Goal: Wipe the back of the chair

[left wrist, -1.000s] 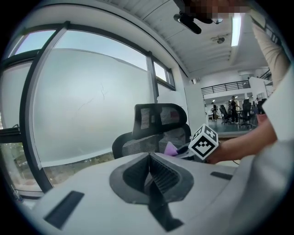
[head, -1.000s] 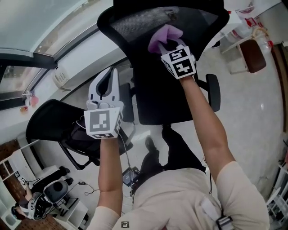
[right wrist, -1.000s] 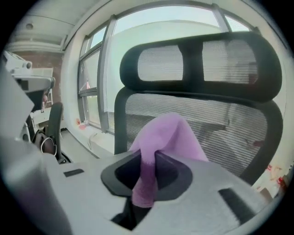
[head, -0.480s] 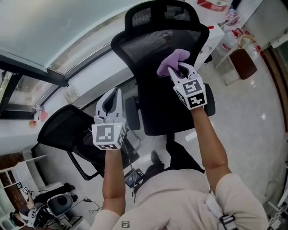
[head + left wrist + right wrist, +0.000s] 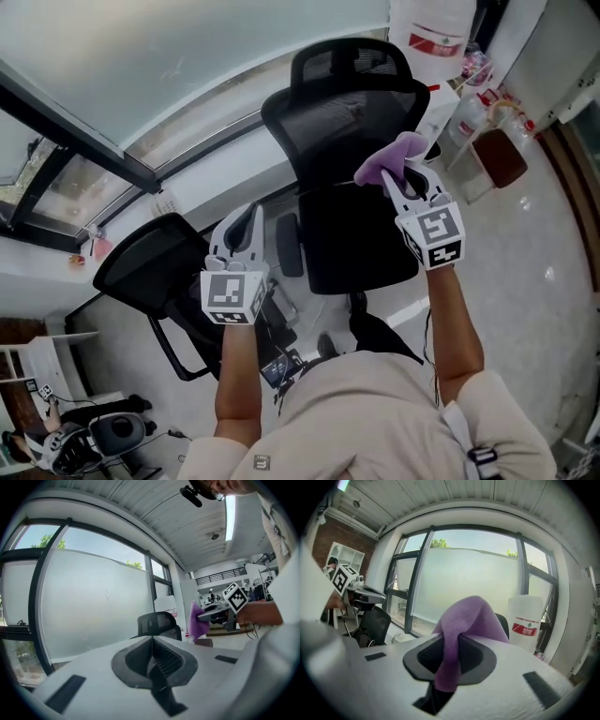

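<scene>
Purple cloth (image 5: 461,620) clamped, chair (image 5: 503,623) mostly hidden

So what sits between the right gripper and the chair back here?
Just the purple cloth, clamped in the right gripper. The left gripper view shows the cloth hanging apart from the chair back, nothing else between.

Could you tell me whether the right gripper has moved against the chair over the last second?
Yes. The right gripper, shut on the purple cloth, has shifted from the middle of the chair back toward its right edge.
</scene>
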Demonstrator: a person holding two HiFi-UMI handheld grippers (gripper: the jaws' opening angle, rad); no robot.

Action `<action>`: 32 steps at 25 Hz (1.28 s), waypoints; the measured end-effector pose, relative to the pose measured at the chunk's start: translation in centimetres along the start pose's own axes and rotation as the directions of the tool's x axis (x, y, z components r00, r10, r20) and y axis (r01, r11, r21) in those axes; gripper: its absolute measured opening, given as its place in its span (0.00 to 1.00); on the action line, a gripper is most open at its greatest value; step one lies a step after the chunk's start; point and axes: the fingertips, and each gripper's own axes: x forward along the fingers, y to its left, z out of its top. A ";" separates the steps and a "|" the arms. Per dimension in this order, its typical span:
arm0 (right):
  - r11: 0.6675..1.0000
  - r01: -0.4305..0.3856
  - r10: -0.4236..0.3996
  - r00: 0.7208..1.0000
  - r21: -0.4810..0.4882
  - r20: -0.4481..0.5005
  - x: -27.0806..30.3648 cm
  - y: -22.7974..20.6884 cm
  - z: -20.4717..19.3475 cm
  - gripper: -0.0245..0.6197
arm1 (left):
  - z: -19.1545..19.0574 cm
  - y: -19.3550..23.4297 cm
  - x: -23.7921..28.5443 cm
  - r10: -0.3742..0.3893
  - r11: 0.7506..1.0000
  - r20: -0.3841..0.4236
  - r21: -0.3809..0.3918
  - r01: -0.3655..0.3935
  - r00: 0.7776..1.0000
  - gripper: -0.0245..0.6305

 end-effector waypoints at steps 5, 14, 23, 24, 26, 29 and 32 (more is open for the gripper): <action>1.000 0.005 -0.004 0.999 -0.024 0.032 -4.3 2.0 3.0 0.11 | 1.5 0.3 -3.2 0.002 1.000 0.026 -0.010 -0.002 1.000 0.05; 0.999 0.032 -0.031 0.999 -0.028 0.045 -10.9 4.8 5.0 0.11 | 3.6 -0.3 -7.9 -0.012 1.000 0.074 -0.016 0.014 0.997 0.05; 0.996 0.053 -0.051 0.998 -0.070 0.029 -14.7 6.2 5.4 0.11 | 4.4 -0.9 -10.8 -0.020 1.000 0.094 -0.011 0.022 0.995 0.05; 0.996 0.053 -0.051 0.998 -0.072 0.026 -15.0 6.2 5.5 0.11 | 4.4 -1.1 -11.1 -0.022 1.000 0.096 -0.010 0.023 0.995 0.05; 0.996 0.056 -0.054 0.998 -0.070 0.024 -15.6 6.4 5.5 0.11 | 4.6 -1.3 -11.5 -0.024 1.000 0.100 -0.008 0.025 0.995 0.05; 0.996 0.060 -0.059 0.998 -0.065 0.025 -16.2 6.5 5.5 0.11 | 4.6 -1.6 -12.0 -0.026 1.000 0.102 -0.008 0.027 0.994 0.05; 0.996 0.064 -0.063 0.998 -0.064 0.025 -16.8 6.4 5.5 0.11 | 4.7 -1.9 -12.2 -0.029 1.000 0.102 -0.006 0.030 0.994 0.05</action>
